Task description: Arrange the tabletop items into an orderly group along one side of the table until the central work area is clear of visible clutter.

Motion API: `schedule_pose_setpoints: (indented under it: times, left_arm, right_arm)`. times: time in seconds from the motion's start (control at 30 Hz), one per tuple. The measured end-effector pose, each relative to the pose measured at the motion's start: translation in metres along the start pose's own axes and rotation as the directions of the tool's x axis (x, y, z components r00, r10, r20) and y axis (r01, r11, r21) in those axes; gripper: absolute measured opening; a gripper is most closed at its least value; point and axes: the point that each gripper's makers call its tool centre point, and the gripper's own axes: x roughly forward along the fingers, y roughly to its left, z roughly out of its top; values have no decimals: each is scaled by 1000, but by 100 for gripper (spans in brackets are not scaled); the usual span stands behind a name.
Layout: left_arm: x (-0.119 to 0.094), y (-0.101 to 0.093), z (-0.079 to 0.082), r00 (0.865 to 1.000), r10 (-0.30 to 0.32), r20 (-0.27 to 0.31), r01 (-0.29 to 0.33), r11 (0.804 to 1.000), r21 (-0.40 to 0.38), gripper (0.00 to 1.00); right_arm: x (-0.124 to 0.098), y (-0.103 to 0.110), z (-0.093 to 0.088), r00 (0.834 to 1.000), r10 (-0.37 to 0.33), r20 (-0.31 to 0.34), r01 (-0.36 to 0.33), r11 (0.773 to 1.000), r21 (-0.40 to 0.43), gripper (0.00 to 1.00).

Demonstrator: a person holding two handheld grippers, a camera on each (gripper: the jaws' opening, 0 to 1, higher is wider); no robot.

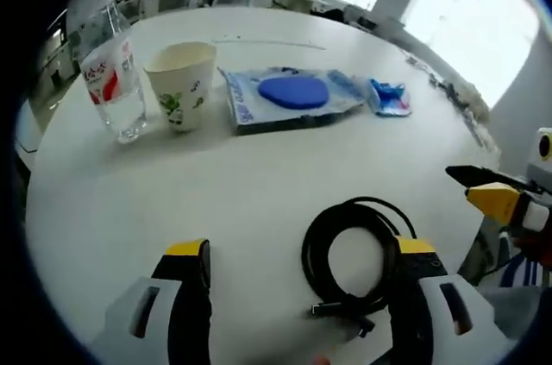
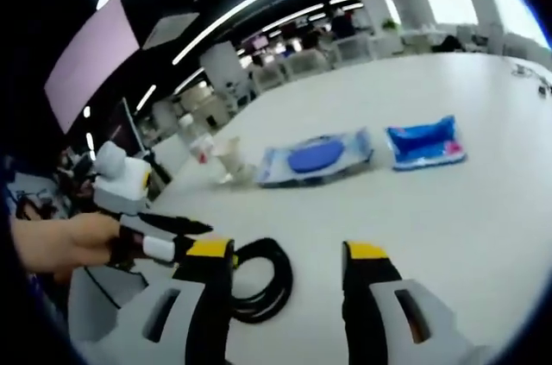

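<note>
Cable coil [image 1: 349,257], black, lies flat in a round loop near the bench [image 1: 259,184] edge, plug end toward that edge, beside the left hand-held gripper [image 1: 302,257], jaws wide; right hand-held gripper [image 2: 289,257] likewise wide.

Coiled black cable [image 1: 349,257] partly hidden behind the left claw's [image 1: 302,272] right jaw, printing on the blue-disc packet [image 1: 293,96] too blurred to read, cup [image 2: 231,160] and bottle [image 2: 200,146] at the worktop's [image 2: 483,218] far edge smeared, small.
</note>
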Motion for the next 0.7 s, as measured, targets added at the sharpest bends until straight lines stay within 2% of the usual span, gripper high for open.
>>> schedule_pose_setpoints:
  times: [0.1,0.23,0.37,0.47,0.53,0.6,0.7]
  left_arm:
    - [4,-3,-3,1000,3,-16,-3,1000,16,80]
    - [7,-4,-8,999,13,-35,-11,999,52,73]
    - [7,-5,-7,999,18,-27,-16,998,58,71]
    - [8,-6,-9,999,32,-30,-29,996,82,65]
    - [8,-5,-10,999,38,-20,-36,995,93,61]
    - [6,-4,-9,999,39,6,-40,998,50,59]
    - [5,-5,-10,999,29,21,-30,998,47,58]
  right_arm:
    - [4,2,-11,999,-9,-41,10,1000,13,43]
    - [7,2,-29,994,-30,-107,38,997,70,33]
    - [12,6,-42,987,-23,-158,38,995,92,30]
    - [16,7,-53,980,-23,-200,42,995,95,29]
    - [17,8,-59,976,-24,-215,42,996,82,28]
    - [15,7,-63,974,-25,-224,44,996,82,26]
    - [14,7,-68,972,-16,-232,45,992,121,26]
